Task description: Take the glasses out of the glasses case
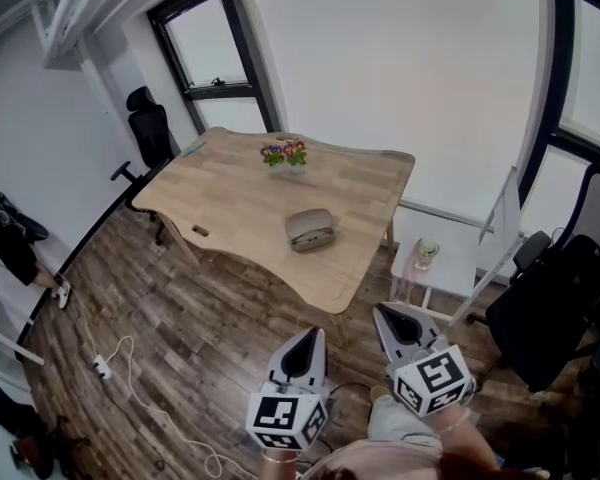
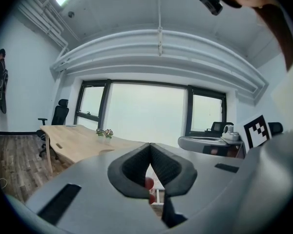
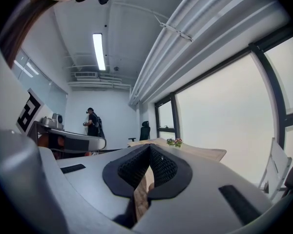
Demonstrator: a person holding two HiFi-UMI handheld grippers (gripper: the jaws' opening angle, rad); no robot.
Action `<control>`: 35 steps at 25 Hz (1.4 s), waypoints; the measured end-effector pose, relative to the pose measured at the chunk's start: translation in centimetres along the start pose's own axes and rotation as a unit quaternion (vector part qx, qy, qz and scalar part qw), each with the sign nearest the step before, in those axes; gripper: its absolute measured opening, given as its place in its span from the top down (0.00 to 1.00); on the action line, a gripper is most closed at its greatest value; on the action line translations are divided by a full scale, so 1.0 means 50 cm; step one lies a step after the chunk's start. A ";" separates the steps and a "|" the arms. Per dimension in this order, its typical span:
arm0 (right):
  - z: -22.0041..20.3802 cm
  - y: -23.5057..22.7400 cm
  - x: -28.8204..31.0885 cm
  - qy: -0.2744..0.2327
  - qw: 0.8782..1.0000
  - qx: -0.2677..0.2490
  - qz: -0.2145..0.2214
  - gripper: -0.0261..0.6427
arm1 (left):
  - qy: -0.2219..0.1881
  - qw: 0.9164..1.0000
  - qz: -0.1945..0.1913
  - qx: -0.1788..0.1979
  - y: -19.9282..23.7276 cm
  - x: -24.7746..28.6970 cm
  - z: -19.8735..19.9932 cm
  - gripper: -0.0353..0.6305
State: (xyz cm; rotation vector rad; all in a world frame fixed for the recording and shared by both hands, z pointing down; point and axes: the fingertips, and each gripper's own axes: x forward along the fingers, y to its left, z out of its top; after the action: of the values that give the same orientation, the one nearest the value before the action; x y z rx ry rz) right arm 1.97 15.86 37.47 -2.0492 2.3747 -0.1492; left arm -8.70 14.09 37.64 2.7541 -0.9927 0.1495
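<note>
A closed grey-beige glasses case (image 1: 310, 230) lies near the front edge of the wooden table (image 1: 230, 198); no glasses show. My left gripper (image 1: 305, 338) and right gripper (image 1: 388, 316) are held low in the head view, well short of the table and far from the case. Both are shut with nothing between the jaws. In the left gripper view the left gripper (image 2: 150, 145) has its tips together, pointing across the room toward the table (image 2: 75, 140). The right gripper (image 3: 149, 147) also shows its pads meeting at the tip.
A small pot of flowers (image 1: 284, 153) stands at the table's far side. A white side table (image 1: 450, 268) with a cup (image 1: 426, 252) is to the right, black office chairs (image 1: 550, 308) beyond it. A cable and power strip (image 1: 102, 368) lie on the wooden floor. A person (image 1: 5, 243) stands at left.
</note>
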 end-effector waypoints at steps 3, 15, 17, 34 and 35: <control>0.007 -0.030 0.030 -0.002 1.000 0.002 0.011 0.96 | -0.002 1.000 0.006 0.002 0.008 0.043 0.010 0.95; 0.009 -0.158 0.140 0.004 0.999 0.008 0.053 0.96 | -0.008 0.999 0.040 -0.004 0.023 0.200 0.030 0.95; 0.005 -0.175 0.156 0.006 0.998 0.011 0.069 0.96 | -0.010 0.999 0.049 -0.008 0.022 0.220 0.030 0.95; -0.019 -0.229 0.303 0.006 0.992 0.007 0.123 0.96 | 0.004 0.993 0.116 -0.034 0.111 0.294 0.014 0.95; -0.022 -0.228 0.313 0.009 0.992 0.002 0.123 0.96 | 0.004 0.993 0.116 -0.036 0.120 0.300 0.013 0.95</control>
State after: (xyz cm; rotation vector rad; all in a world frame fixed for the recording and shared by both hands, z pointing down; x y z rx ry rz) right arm 10.84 -1.16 40.35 -1.7378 2.6076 -0.1710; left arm -1.00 0.18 40.43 2.5655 -1.2891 0.1567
